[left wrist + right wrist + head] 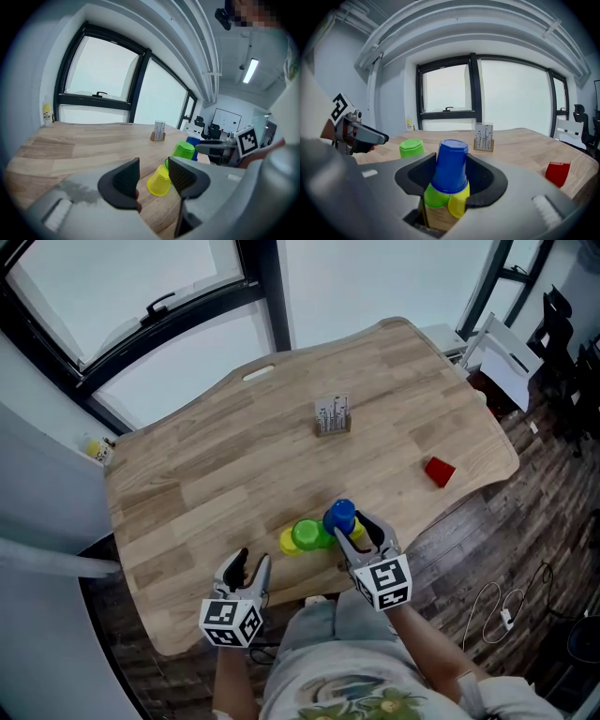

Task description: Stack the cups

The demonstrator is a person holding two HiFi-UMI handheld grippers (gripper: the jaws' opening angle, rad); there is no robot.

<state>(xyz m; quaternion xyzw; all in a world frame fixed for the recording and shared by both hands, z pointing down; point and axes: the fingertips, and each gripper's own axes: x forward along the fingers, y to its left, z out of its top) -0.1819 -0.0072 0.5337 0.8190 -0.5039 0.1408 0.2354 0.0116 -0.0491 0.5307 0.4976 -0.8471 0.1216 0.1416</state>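
Note:
My right gripper (354, 527) (451, 163) is shut on an upside-down blue cup (340, 515) (451, 164) near the front edge of the wooden table (234, 465). Just under the blue cup, a green cup (432, 197) and a yellow cup (460, 202) show between the jaws. Another green cup (307, 534) (411, 147) (183, 150) stands upside down to its left. A yellow cup (288, 542) (159, 181) lies tilted beside that one. My left gripper (253, 564) (153, 164) hovers open and empty near the front left, its jaws aimed at the yellow cup.
A red cup (439, 471) (558, 172) sits alone at the right of the table. A small card holder (332, 416) (483, 137) (159, 131) stands near the middle back. Windows lie beyond the far edge, and the person's legs are at the near edge.

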